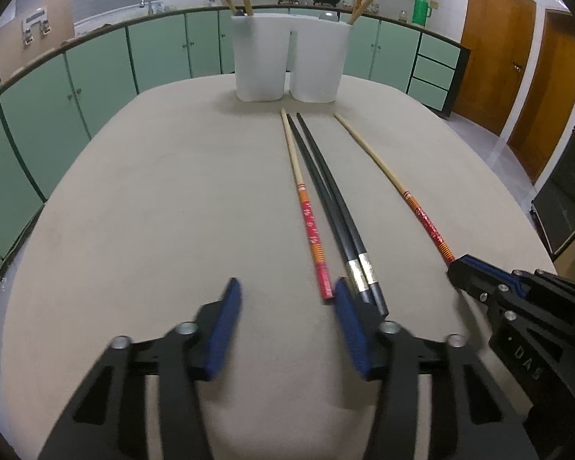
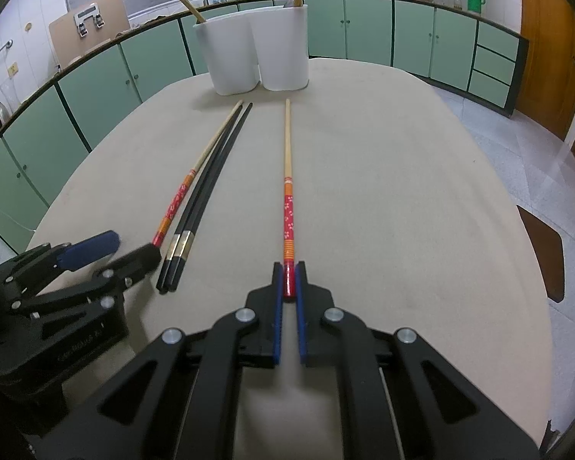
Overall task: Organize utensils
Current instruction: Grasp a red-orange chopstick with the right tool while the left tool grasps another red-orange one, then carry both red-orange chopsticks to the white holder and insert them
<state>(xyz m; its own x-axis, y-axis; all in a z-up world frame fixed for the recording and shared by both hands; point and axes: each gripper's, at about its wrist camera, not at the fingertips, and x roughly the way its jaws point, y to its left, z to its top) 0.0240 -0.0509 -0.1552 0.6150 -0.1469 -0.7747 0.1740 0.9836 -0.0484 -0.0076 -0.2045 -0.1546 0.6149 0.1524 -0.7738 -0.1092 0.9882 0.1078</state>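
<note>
A white two-compartment holder (image 1: 291,57) (image 2: 257,50) stands at the table's far end with several chopsticks upright in it. On the table lie a red-handled wooden chopstick (image 1: 306,207) (image 2: 184,191), two black chopsticks (image 1: 333,211) (image 2: 203,191) beside it, and a second red-handled chopstick (image 1: 395,188) (image 2: 287,199) apart to the right. My right gripper (image 2: 289,272) (image 1: 464,268) is shut on the red end of that second chopstick, which lies on the table. My left gripper (image 1: 283,295) (image 2: 122,247) is open and empty, its right finger beside the ends of the black pair.
The beige oval table (image 1: 153,211) has green cabinets (image 1: 96,73) behind and to the left. Wooden doors (image 1: 517,57) stand at the right. A dark chair seat (image 2: 544,253) sits by the table's right edge.
</note>
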